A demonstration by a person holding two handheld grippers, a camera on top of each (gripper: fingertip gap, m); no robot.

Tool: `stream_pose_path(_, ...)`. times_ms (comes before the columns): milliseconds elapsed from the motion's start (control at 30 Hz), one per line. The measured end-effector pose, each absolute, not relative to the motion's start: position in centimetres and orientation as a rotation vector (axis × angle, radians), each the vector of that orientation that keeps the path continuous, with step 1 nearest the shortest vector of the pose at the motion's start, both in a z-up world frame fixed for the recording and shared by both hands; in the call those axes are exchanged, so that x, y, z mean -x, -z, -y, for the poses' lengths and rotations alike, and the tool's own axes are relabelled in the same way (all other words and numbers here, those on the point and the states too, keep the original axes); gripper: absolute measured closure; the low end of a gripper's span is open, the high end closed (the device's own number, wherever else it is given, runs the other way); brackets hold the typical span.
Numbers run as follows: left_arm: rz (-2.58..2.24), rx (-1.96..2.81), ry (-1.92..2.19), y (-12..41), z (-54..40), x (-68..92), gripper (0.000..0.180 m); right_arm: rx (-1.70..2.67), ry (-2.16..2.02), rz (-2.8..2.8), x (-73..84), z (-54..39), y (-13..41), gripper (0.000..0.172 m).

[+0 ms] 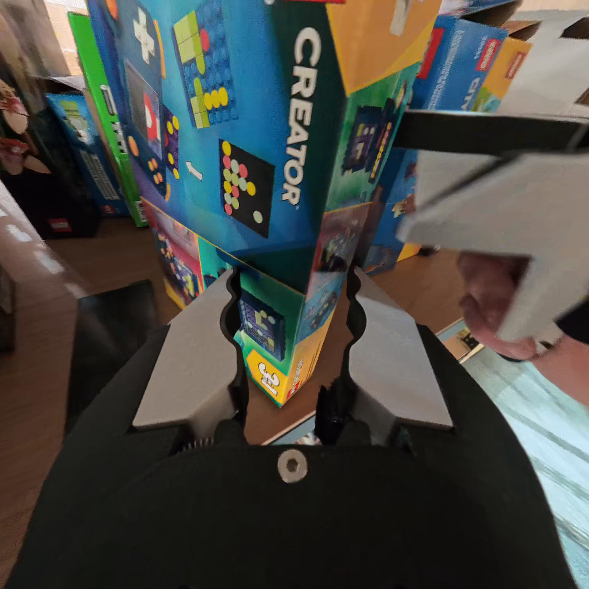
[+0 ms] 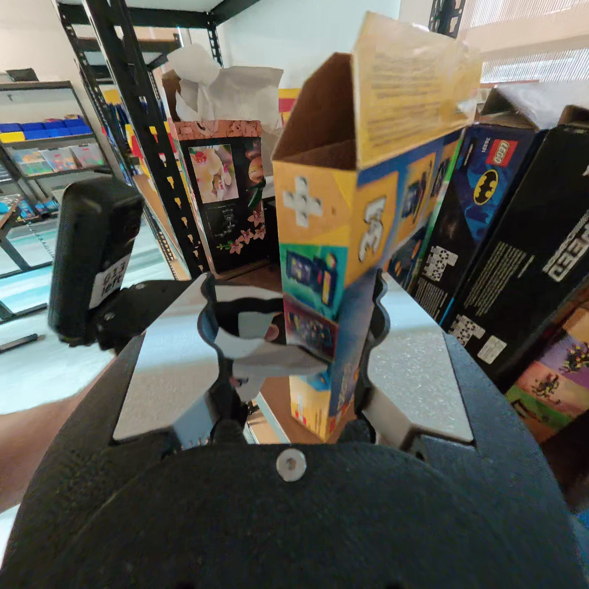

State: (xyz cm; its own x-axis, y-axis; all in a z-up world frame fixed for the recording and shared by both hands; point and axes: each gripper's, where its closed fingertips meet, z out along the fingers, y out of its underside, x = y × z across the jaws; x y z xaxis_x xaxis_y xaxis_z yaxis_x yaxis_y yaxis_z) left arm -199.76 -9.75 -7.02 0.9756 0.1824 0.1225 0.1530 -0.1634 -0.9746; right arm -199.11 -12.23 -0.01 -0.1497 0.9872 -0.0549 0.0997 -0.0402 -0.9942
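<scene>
Closest of all is the left gripper (image 1: 291,280), with its big black body and two grey fingers. The fingers stand wide apart. A corner of the tall blue and yellow toy box (image 1: 255,134) sits between them. The left finger (image 1: 204,318) is right up against the box, but I cannot tell if it presses on it. The right finger (image 1: 382,325) has brown shelf showing between it and the box, so the box is not pinched.

The room is full of black metal racks (image 2: 134,95) with bins of many colours. The floor (image 2: 38,360) is pale. The brown wooden shelf (image 1: 105,255) holds a row of toy boxes standing up. There is a green box (image 1: 105,111), more blue boxes (image 1: 459,63), a black box with flowers (image 2: 223,197) and black boxes (image 2: 510,239) to the right.

The tall box stands upright on the shelf with its top flaps open.

The right gripper (image 2: 293,287) is open wide too. The same box fills the right half of its gap. Its right finger (image 2: 381,302) lies along the box's side, while its left finger (image 2: 207,302) stays well away from it. A hand (image 1: 490,306) holds that gripper.
</scene>
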Motion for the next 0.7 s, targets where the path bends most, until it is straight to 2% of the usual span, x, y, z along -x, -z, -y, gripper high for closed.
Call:
stream_pose_path(133,0.213,1.725,0.029,7.1,8.5,197.5,0.115,1.268,-1.227,1.362,199.5,9.6,-0.9,0.078)
stream_pose_path(200,0.154,1.75,0.074,7.5,7.6,195.8,0.124,1.294,-1.134,1.333,199.5,7.5,-0.9,0.079)
stream_pose_path(267,0.109,1.758,0.134,7.8,6.7,194.3,0.121,1.297,-1.064,1.315,199.4,5.7,-0.9,0.096)
stream_pose_path(367,0.051,1.746,0.207,7.5,6.7,193.9,0.124,1.291,-1.069,1.319,199.3,4.4,-1.0,0.113)
stream_pose_path(400,0.033,1.736,0.237,7.2,7.0,194.0,0.127,1.299,-1.077,1.316,199.3,4.0,-0.9,0.113)
stream_pose_path(500,-0.017,1.653,0.186,4.1,8.7,196.3,0.13,1.294,-1.117,1.346,199.2,3.7,-0.8,0.114)
stream_pose_path(633,-0.115,1.514,-0.053,-2.8,10.8,200.6,0.127,1.264,-1.135,1.403,199.0,3.9,-0.8,0.115)
stream_pose_path(700,-0.152,1.487,-0.166,-5.9,11.0,202.5,0.125,1.234,-1.128,1.433,199.0,4.5,-0.9,0.102)
